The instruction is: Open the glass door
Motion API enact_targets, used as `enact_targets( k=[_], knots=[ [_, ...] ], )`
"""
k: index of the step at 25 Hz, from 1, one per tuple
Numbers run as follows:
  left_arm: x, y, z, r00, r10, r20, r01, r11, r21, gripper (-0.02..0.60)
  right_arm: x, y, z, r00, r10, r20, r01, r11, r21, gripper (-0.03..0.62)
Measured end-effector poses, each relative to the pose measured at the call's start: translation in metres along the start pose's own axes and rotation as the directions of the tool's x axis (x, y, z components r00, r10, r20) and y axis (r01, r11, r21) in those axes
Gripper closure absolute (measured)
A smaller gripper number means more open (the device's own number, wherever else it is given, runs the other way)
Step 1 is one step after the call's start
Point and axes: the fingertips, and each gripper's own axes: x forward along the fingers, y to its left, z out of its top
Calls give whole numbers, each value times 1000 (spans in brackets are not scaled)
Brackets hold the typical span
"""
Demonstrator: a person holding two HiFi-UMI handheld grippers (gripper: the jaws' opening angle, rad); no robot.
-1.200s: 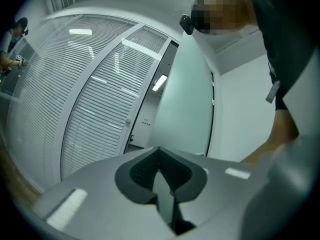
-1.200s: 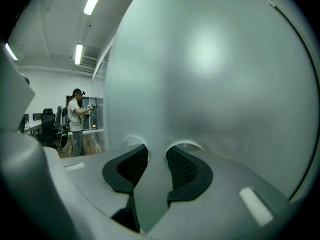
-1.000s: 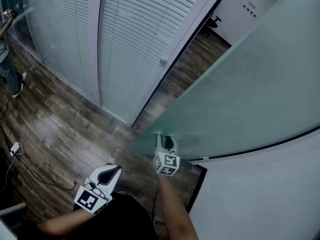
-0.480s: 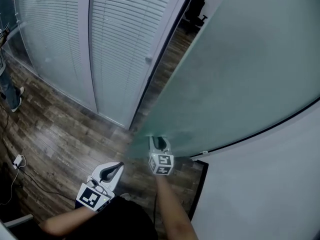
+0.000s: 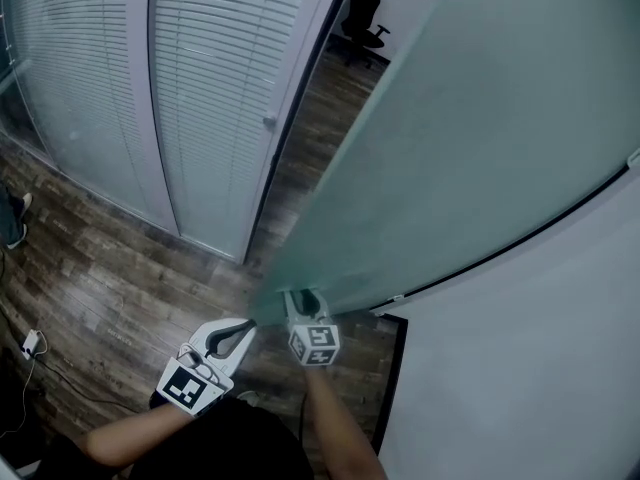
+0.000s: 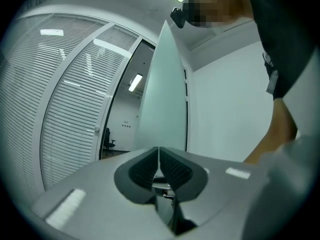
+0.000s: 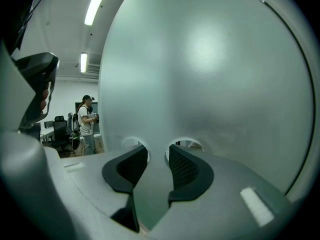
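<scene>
Glass door [image 5: 480,128] stands swung open, its frosted pane slanting across my right side. Right gripper [image 5: 300,301]: fingers spread and just been opening wider, tips up against the pane, nothing between them. Left gripper [image 5: 246,328]: fingers pressed together, empty, just beside the door's near edge. Slatted partition [image 5: 210,78] to the left. I see an office chair [image 5: 362,13] beyond the doorway. White wall [image 5: 540,368] close on the right. White plug [image 5: 30,344] with its cable lies on the wood floor [image 5: 120,268].
</scene>
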Motion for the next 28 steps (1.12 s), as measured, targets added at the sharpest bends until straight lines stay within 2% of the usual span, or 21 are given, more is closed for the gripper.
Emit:
enact_targets(
  k=[2, 6, 10, 14, 19, 23, 28],
  knots=[
    [6, -4, -3, 1000, -11, -14, 11, 1000, -6, 510, -8, 1, -2, 1000, 4, 3, -4, 1000, 0, 459],
    [15, -2, -4, 1000, -13, -21, 14, 1000, 3, 495, -20, 4, -1, 1000, 16, 9, -16, 1000, -6, 459],
    [17, -5, -20, 999, -6, -54, 6, 1000, 3, 470, -38, 10, -19, 999, 33, -1, -33, 999, 8, 457],
    [25, -13, -29, 998, -35, -59, 36, 999, 27, 433, -49, 10, -33, 999, 52, 6, -52, 999, -2, 457],
    [33, -19, -13, 999, -42, -26, 42, 999, 4, 428, -64, 17, -27, 998, 65, 12, -65, 998, 5, 456],
    [38, -33, -9, 996, -86, -16, 86, 996, 11, 431, -78, 18, -27, 998, 51, 35, -52, 999, 11, 454],
    [38, -53, -7, 992, -124, -7, 124, 992, 5, 486, -96, 22, -33, 998, 37, 51, -37, 999, 4, 454]
  ],
)
